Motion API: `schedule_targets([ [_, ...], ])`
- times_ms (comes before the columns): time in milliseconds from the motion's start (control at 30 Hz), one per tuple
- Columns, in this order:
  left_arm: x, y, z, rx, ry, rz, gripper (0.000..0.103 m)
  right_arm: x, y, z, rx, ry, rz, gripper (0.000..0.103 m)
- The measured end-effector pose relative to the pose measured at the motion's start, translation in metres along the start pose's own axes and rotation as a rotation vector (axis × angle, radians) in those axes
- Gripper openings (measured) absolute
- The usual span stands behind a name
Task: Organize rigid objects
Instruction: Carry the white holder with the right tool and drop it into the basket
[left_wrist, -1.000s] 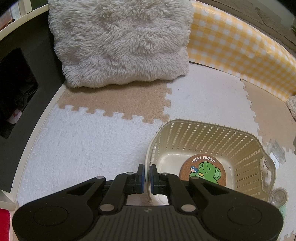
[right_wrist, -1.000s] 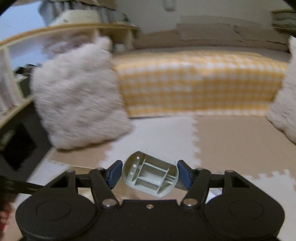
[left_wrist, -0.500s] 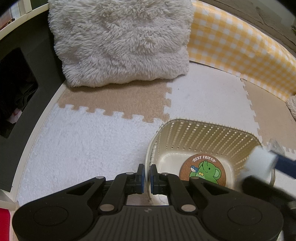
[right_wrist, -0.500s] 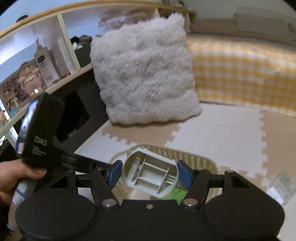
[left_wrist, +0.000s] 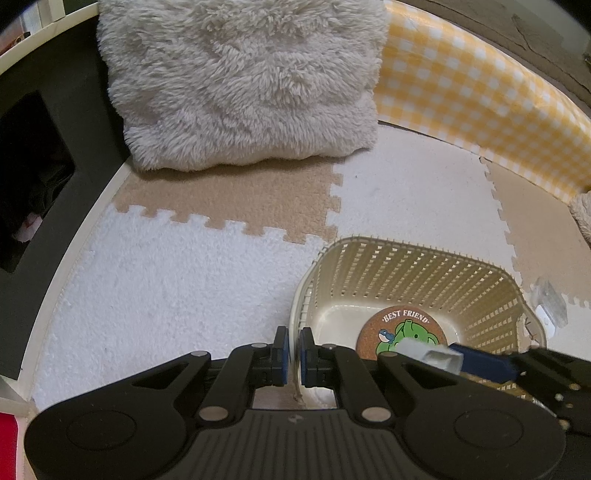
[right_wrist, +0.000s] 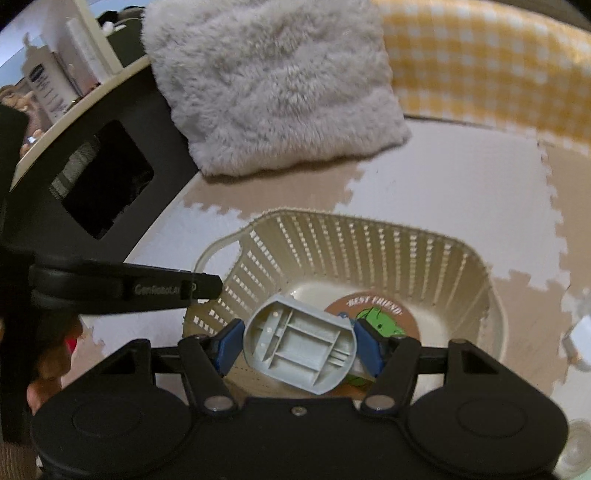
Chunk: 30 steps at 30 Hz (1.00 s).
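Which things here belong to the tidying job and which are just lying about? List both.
In the job:
- cream basket, rim pinched by left gripper
- grey plastic part in right gripper
- cork coaster in the basket

Lying about:
- fluffy cushion
- yellow checked cushion
- foam floor mat

The right gripper (right_wrist: 299, 350) is seen at 6 o'clock, its blue pads pressed on both sides of a grey ribbed plastic piece (right_wrist: 299, 352) that is held above the near part of a cream slatted basket (right_wrist: 369, 251). A round cork coaster (right_wrist: 384, 314) with a green cartoon and "BEST FRIEND" lettering is seen on the basket floor, partly covered by the piece. The left gripper (right_wrist: 207, 286) is seen at 9 o'clock against the basket's rim, a fluffy pillow (right_wrist: 273, 85) at 12 o'clock, and yellow checked fabric (right_wrist: 480, 62) at 1 o'clock.
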<state>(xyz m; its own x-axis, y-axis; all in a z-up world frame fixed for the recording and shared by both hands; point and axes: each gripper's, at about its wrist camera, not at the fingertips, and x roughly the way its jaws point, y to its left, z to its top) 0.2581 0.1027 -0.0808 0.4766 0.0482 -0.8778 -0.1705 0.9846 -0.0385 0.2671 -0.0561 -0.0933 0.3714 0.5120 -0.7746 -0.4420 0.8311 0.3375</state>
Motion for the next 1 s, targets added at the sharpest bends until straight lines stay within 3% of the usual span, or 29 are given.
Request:
schedule_targets([
  [267, 0.000, 0.000, 0.000, 0.000, 0.001, 0.001, 0.006, 0.017, -0.007, -0.005, 0.178, 0.031, 0.125, 0.067],
  [400, 0.001, 0.000, 0.000, 0.001, 0.006, 0.000, 0.007, 0.016, -0.005, -0.005, 0.165, 0.027, 0.096, 0.072],
  [1000, 0.001, -0.001, 0.000, 0.006, 0.009, 0.003, 0.007, -0.012, -0.006, -0.007, 0.134, 0.004, 0.046, 0.073],
])
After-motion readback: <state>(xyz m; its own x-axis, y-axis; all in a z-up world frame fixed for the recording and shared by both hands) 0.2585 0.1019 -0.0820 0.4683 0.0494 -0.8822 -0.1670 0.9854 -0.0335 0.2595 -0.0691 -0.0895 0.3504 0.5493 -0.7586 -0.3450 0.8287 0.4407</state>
